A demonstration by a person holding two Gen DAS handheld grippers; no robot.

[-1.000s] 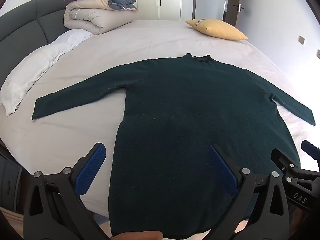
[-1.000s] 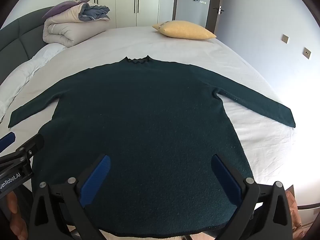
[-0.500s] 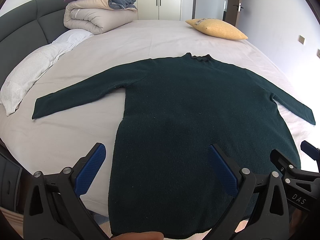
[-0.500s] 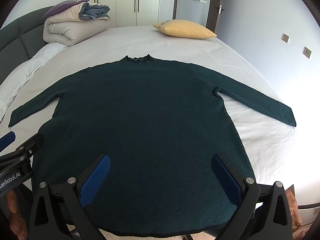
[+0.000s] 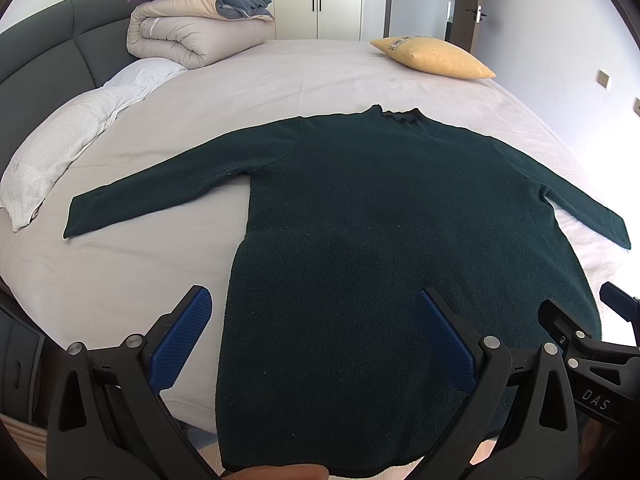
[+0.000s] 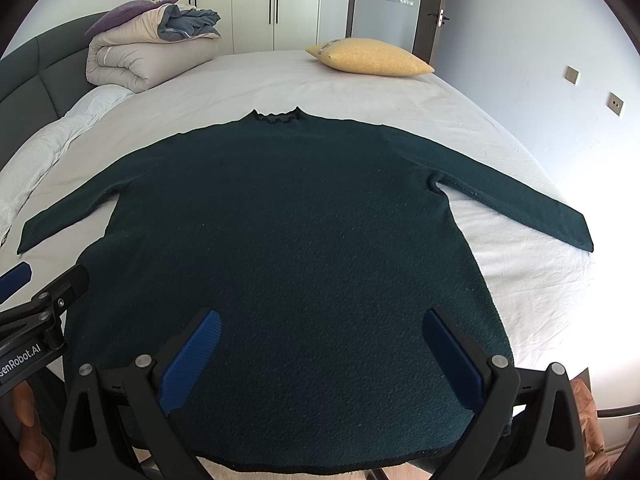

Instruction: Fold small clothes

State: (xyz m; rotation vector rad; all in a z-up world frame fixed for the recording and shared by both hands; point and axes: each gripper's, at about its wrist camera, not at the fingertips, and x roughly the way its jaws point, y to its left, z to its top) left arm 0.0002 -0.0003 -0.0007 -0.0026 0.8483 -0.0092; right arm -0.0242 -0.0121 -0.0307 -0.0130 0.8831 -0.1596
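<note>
Left wrist view: left claw [image 5: 310, 334] wide open, holding nothing, hovering over the hem's left corner of the dark green sweater [image 5: 384, 232]. Right wrist view: right claw [image 6: 320, 346] also wide open and empty, above the hem's right half. Sweater lies flat, front down or up can't tell, on the bed [image 5: 280, 80], collar [image 6: 276, 117] away from the claws, both sleeves spread out sideways, hem at the near bed edge, maybe overhanging slightly.

Step in hand, judged: first fold not yet begun. Best start is probably a sleeve: pinch left sleeve cuff [image 5: 80, 220] and right sleeve cuff [image 6: 576, 228], lay each across the body, then bring hem to collar. Grab through both knit layers, keep edges aligned.

Room: bare sheet both sides of the sweater and beyond the collar. Yellow pillow [image 6: 370, 58], rolled duvet [image 5: 196, 36] and white pillow [image 5: 60, 148] sit well apart from it. Near bed edge is close; avoid dragging the hem off.
</note>
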